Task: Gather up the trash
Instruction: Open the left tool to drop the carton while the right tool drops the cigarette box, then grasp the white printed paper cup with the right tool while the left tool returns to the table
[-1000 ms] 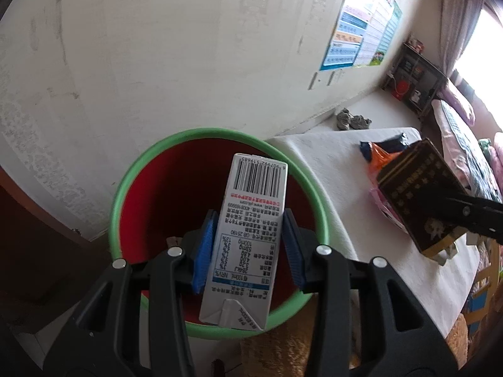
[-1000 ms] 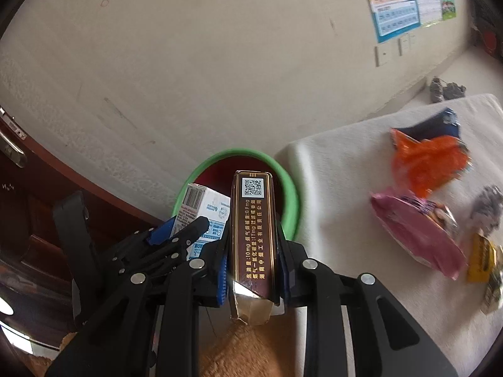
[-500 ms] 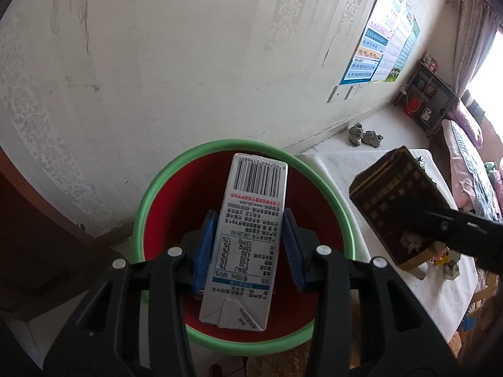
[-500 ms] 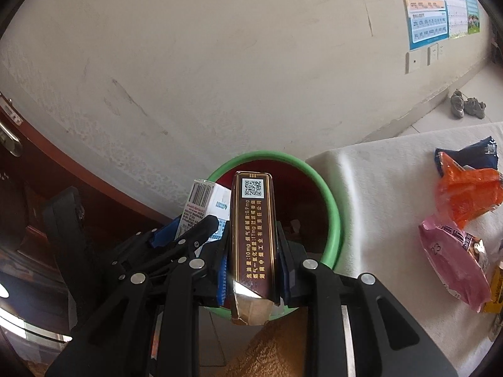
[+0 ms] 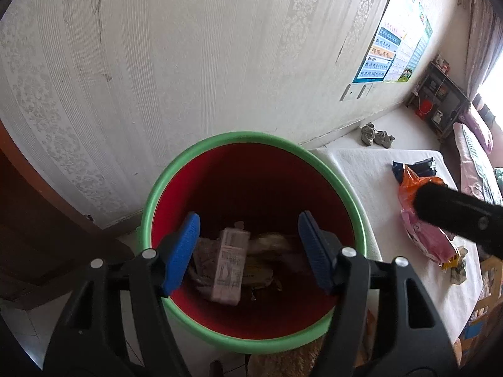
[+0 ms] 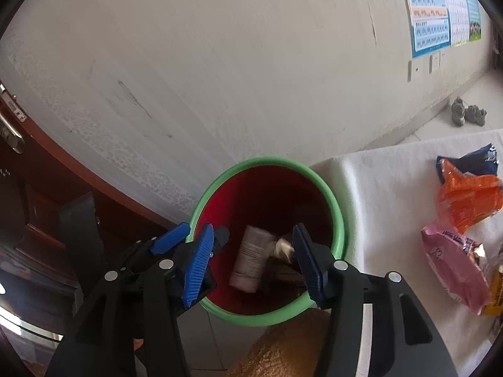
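A red bin with a green rim stands by the wall; it also shows in the right wrist view. The white milk carton lies inside it on other rubbish, and shows in the right wrist view too. The dark brown box is somewhere among the rubbish; I cannot pick it out. My left gripper is open and empty above the bin. My right gripper is open and empty above the bin, with the left gripper's blue pads beside it.
A white-covered table stands right of the bin with an orange wrapper, a pink packet and a blue packet. A wall is behind, a brown door at the left, shoes on the floor.
Both grippers have opened. The milk carton and the brown box have dropped out of them into the bin. Both grippers have moved further over the bin.
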`<state>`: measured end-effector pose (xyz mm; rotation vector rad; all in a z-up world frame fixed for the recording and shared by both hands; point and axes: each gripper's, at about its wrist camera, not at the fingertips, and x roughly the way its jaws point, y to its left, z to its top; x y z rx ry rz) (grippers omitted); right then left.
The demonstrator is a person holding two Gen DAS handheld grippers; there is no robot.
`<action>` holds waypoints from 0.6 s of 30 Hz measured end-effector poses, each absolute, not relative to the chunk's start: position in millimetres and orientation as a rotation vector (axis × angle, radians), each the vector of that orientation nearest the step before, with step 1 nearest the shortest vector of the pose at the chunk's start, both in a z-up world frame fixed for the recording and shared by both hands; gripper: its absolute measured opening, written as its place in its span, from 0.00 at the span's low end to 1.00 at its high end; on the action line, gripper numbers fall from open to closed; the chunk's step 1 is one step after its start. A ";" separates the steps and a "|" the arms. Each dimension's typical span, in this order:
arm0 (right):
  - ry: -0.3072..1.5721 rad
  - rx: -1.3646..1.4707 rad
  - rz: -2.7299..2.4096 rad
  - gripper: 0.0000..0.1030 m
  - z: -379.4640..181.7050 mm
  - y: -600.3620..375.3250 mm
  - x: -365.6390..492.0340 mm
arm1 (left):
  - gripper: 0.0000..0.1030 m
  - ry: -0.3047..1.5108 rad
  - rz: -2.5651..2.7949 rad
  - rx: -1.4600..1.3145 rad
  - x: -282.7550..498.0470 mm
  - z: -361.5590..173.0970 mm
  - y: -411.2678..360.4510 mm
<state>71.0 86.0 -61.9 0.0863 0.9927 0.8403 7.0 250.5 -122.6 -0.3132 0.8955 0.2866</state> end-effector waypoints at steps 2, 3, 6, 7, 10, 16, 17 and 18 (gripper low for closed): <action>0.967 0.092 0.821 0.58 -57.3 75.0 69.4 | 0.61 0.890 0.281 -0.305 6.4 -119.0 246.4; 0.957 0.091 0.813 0.60 -56.1 70.3 68.3 | 0.61 0.886 0.277 -0.297 6.2 -117.3 243.7; 0.921 0.071 0.776 0.61 -54.5 45.6 64.9 | 0.61 0.885 0.258 -0.271 8.1 -112.6 234.4; 0.907 0.055 0.745 0.63 -55.6 32.8 64.2 | 0.61 0.883 0.250 -0.263 8.0 -111.1 230.1; 0.893 0.047 0.648 0.66 -63.1 -7.6 65.6 | 0.61 0.877 0.231 -0.238 9.1 -106.5 218.4; 0.986 0.058 0.315 0.67 -114.6 -121.1 83.9 | 0.61 0.885 0.170 -0.204 13.4 -103.3 188.5; 1.002 0.063 0.277 0.67 -123.0 -134.8 84.7 | 0.61 0.888 0.154 -0.193 14.4 -102.8 181.5; 1.015 0.076 0.230 0.67 -132.7 -153.6 84.7 | 0.61 0.889 0.141 -0.183 15.1 -102.3 175.1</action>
